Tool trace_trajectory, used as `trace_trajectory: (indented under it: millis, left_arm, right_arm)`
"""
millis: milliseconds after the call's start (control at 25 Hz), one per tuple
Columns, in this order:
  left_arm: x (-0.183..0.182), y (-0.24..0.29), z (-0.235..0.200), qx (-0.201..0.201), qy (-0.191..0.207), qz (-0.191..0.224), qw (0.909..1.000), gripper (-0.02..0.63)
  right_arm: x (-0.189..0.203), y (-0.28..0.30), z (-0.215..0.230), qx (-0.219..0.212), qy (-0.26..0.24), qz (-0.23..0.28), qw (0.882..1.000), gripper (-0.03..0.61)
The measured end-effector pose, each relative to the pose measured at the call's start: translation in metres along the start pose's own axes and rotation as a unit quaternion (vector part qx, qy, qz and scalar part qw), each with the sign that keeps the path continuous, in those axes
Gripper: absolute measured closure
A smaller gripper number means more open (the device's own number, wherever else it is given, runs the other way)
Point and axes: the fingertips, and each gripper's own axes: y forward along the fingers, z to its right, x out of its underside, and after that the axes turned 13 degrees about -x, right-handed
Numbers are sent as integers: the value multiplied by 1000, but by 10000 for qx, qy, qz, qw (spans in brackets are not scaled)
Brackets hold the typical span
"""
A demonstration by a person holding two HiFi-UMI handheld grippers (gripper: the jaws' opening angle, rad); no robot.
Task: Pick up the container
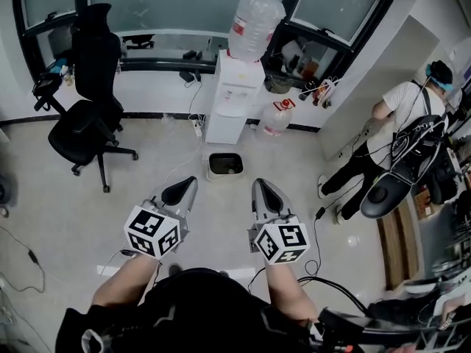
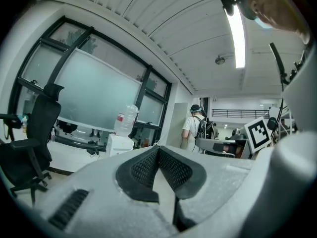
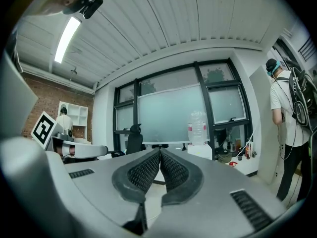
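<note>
A small dark bin [image 1: 224,165] with pale contents stands on the floor in front of a white water dispenser [image 1: 234,98] that carries an upturned clear bottle [image 1: 252,22]. A second water jug [image 1: 276,117] with a red cap sits on the floor to the dispenser's right. My left gripper [image 1: 182,190] and right gripper [image 1: 266,190] are held level side by side, short of the bin and pointing toward it. Both are shut with nothing between the pads. The left gripper [image 2: 158,148] faces the dispenser [image 2: 119,144]. The right gripper [image 3: 160,150] has the bottle [image 3: 196,127] just to its right.
A black office chair [image 1: 90,120] stands at the left by the window wall. A person [image 1: 401,123] with a backpack stands at the right beside another chair [image 1: 388,191]. Cables [image 1: 318,219] trail over the tiled floor near my feet and by the dispenser.
</note>
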Motion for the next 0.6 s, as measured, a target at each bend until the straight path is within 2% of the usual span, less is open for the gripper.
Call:
trace_trajectory:
  millis: [440, 600]
  left_arm:
    - [4, 6, -50, 277, -90, 3, 9996, 607]
    - [8, 25, -59, 287, -147, -56, 9995, 607]
  right_arm:
    - [17, 39, -25, 50, -144, -167, 9997, 571]
    - [23, 60, -16, -31, -187, -250, 9995, 571]
